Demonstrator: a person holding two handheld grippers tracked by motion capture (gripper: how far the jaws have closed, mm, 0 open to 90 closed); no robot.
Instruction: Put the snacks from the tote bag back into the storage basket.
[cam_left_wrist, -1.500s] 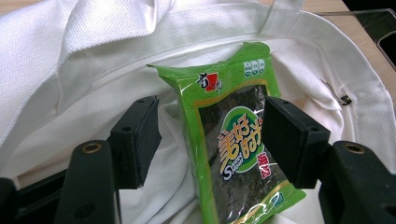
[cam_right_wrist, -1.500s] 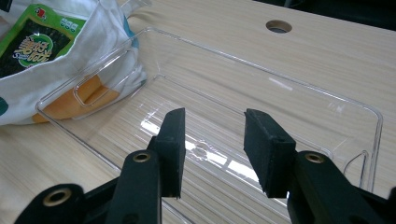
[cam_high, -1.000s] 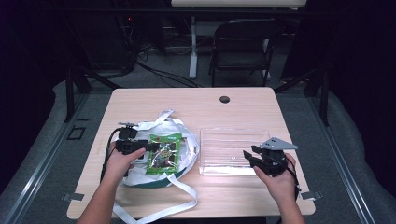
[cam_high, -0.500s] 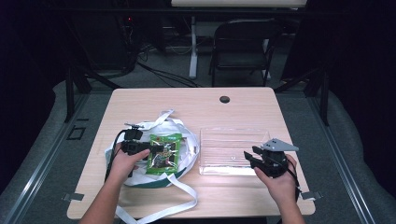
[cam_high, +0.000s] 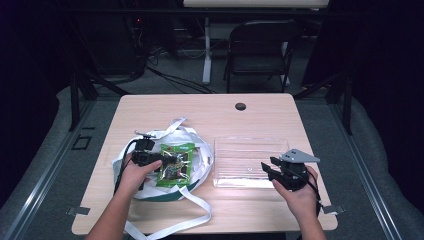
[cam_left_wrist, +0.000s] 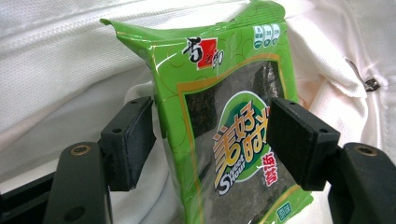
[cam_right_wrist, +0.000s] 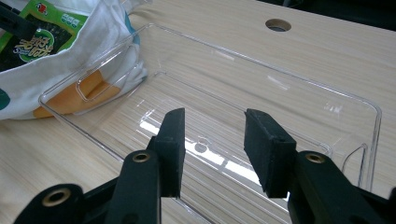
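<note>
The left gripper's (cam_left_wrist: 210, 140) fingers (cam_left_wrist: 128, 140) stand either side of a green seaweed packet (cam_left_wrist: 224, 116), one at each long edge. A sliver of gap shows at the left pad, while the right pad overlaps the packet's face, so I cannot tell whether they press on it yet. The packet (cam_high: 175, 164) lies in the mouth of a white bag (cam_high: 200, 150) on the table (cam_high: 260, 115), left of centre. The right gripper (cam_right_wrist: 212, 149) hangs with its fingers half open and holding nothing, over the near wall of a clear tray (cam_right_wrist: 299, 79) just beside the bag.

The step in hand looks like the pick: getting the packet out of the bag. Next, the left fingers probably need to close firmly across the slippery film, lift it clear of the cloth folds and straps, then carry it right to the tray. The right gripper could steady the tray.
</note>
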